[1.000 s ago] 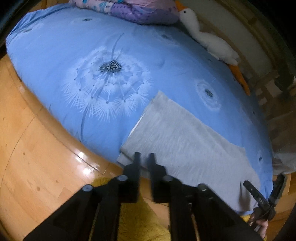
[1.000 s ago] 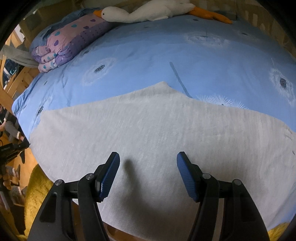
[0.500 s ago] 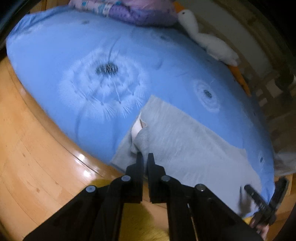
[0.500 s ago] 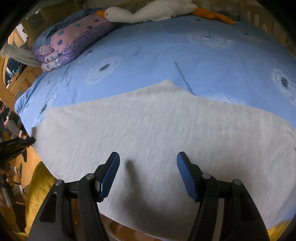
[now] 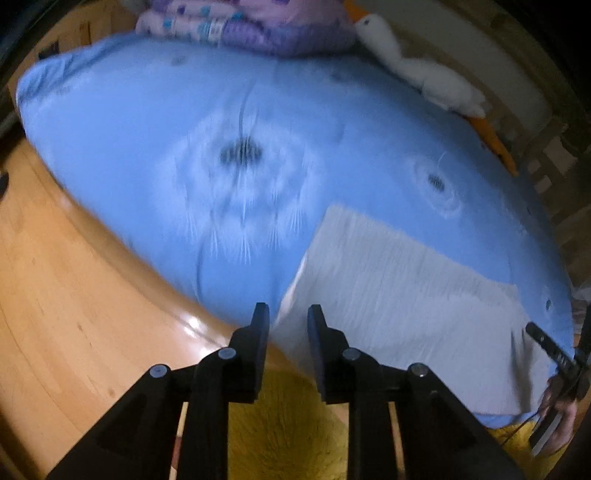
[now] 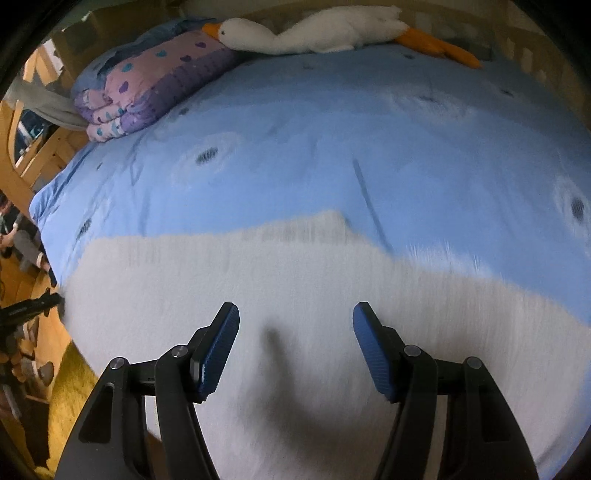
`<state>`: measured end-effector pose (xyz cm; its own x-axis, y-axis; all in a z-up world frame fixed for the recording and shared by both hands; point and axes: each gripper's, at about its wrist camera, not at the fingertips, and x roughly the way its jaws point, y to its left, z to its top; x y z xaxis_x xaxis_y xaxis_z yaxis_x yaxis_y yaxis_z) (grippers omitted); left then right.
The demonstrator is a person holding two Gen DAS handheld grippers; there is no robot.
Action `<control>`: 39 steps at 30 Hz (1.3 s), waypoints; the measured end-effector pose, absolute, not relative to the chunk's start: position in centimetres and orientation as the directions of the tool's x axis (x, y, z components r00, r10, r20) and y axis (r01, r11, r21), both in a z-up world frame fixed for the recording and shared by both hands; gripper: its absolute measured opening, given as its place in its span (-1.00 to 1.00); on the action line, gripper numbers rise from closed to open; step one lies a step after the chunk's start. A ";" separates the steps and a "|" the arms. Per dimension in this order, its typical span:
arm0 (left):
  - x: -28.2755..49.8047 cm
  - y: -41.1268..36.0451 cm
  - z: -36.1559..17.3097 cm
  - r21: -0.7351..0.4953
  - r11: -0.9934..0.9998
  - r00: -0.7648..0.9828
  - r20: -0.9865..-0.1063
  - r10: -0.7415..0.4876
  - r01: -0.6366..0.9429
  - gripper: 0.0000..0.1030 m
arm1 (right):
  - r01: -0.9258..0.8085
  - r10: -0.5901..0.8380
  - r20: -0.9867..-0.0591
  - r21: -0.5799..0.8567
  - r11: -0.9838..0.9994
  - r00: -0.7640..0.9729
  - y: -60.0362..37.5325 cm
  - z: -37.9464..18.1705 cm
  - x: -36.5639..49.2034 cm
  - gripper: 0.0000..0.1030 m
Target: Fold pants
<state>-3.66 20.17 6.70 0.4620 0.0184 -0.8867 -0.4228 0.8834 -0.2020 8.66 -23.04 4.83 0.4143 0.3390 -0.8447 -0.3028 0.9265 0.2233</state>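
Left wrist: grey pants (image 5: 399, 306) lie lengthwise along bed edge (image 5: 122, 258).

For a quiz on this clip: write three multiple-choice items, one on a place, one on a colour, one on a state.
1. Where does the plush goose lie?
A. along the bed's far edge
B. on the floor
C. on the pants

2. What colour are the pants?
A. black
B. light grey
C. red

3. How does the right gripper stand?
A. shut on the pants
B. open, above the pants
C. holding the goose

Answers: 1 A, it lies beyond the blue bedcover; 2 B, pale grey cloth; 3 B, its fingers stand apart, nothing between.
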 end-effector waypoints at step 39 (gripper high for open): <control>2.4 8.4 6.0 -0.117 0.979 0.440 -0.897 -0.032 -0.169 -0.14 | 0.112 0.210 -0.832 0.308 0.945 0.514 -35.8 7.4 0.0 0.34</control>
<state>2.44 8.42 5.99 0.4399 -0.0317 -0.8975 -0.1685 0.9787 -0.1171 0.02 -35.76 7.39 0.5140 0.2098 -0.8317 0.1125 0.9448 0.3078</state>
